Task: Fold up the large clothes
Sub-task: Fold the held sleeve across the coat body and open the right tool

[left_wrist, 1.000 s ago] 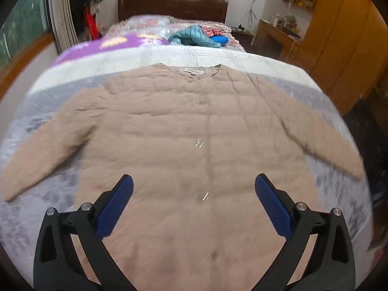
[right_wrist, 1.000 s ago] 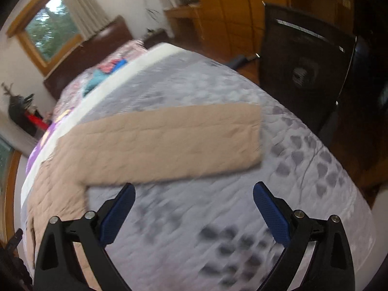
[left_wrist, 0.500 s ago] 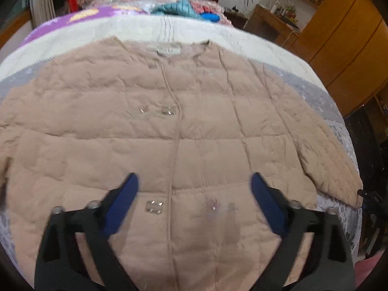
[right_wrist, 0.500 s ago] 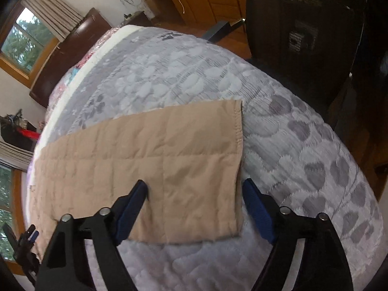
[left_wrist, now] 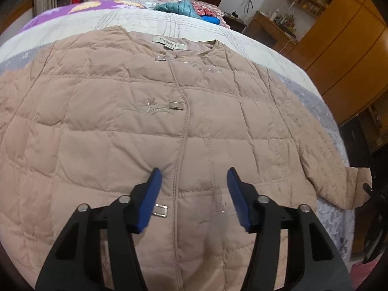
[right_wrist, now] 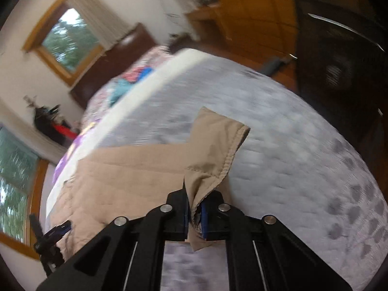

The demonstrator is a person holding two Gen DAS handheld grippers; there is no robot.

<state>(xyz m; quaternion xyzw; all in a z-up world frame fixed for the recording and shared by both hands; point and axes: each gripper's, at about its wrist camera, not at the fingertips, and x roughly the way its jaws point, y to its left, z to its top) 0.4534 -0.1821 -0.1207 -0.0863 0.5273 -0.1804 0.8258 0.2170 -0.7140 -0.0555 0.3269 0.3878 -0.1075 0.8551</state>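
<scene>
A beige quilted jacket (left_wrist: 116, 126) lies spread face up on the bed, collar at the far side and metal clasps down its front. My left gripper (left_wrist: 194, 184) hovers low over the front placket near the hem. Its jaws are closing and stand half apart, and the blue pads (left_wrist: 150, 194) press on nothing. In the right wrist view my right gripper (right_wrist: 195, 209) is shut on the cuff of the jacket's sleeve (right_wrist: 213, 150). The cuff is bunched and raised off the quilt, while the rest of the sleeve (right_wrist: 126, 169) trails back to the jacket body.
A grey patterned quilt (right_wrist: 303, 169) covers the bed. Teal and blue clothes (left_wrist: 179, 7) lie near the dark headboard. A wooden wardrobe (left_wrist: 344, 55) and a desk stand to the right, and a black chair (right_wrist: 339, 60) is beside the bed's edge.
The left gripper came down closer to the jacket front and its jaws narrowed. The right gripper closed on the sleeve cuff and lifted it off the quilt.
</scene>
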